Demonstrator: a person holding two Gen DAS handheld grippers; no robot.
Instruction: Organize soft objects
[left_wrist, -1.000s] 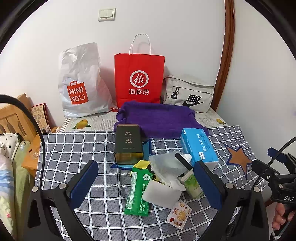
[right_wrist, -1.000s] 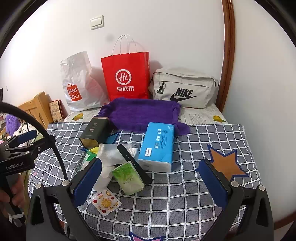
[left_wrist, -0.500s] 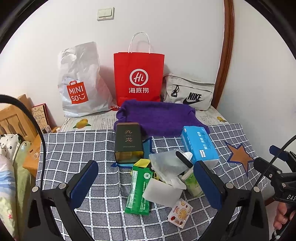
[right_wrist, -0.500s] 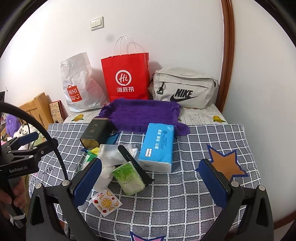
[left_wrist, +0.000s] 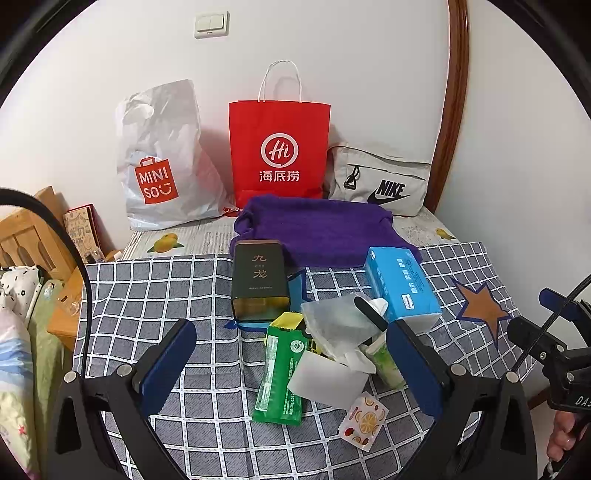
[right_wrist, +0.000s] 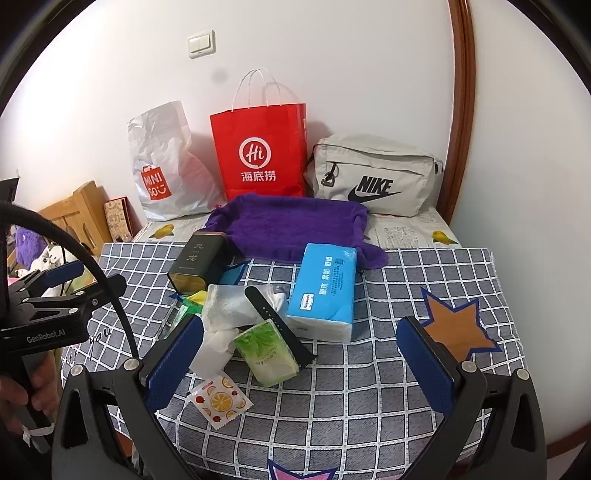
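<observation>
- On the checked cloth (right_wrist: 406, 369) sits the heap to sort: a blue tissue pack (right_wrist: 325, 291), a small green tissue pack (right_wrist: 267, 350), white crumpled wipes (right_wrist: 229, 306), a black strap (right_wrist: 277, 325) lying across them, a long green sachet (left_wrist: 282, 369), a fruit-print sachet (right_wrist: 218, 399) and a dark tin (right_wrist: 195, 264).
- Behind the heap lies a purple towel (right_wrist: 291, 225), and against the wall stand a red bag (right_wrist: 260, 151), a white plastic bag (right_wrist: 162, 162) and a grey pouch (right_wrist: 373, 177).
- Left gripper (left_wrist: 291, 365) hangs over the near side of the heap, jaws wide apart, holding nothing.
- Right gripper (right_wrist: 299, 365) hangs near the small green pack, jaws likewise wide and empty.
- Blue pack: I judge it light and squashy with slick film; a squeeze across its short width near the middle should hold, while an end grip may let it sag.
- Small green pack: also soft and slippery; take it across the narrow sides, clear of the strap that touches it.
- Wipes: nearly weightless and limp; pinch a thick bunched fold, or only a loose layer lifts.
- Towel: heavier, drapes freely, not slippery; gather a fold at an edge, and expect it to trail.
- Tin: looks rigid, so probably not part of the soft sort.
- Flat sachets: thin against the cloth, hard to get under.
</observation>
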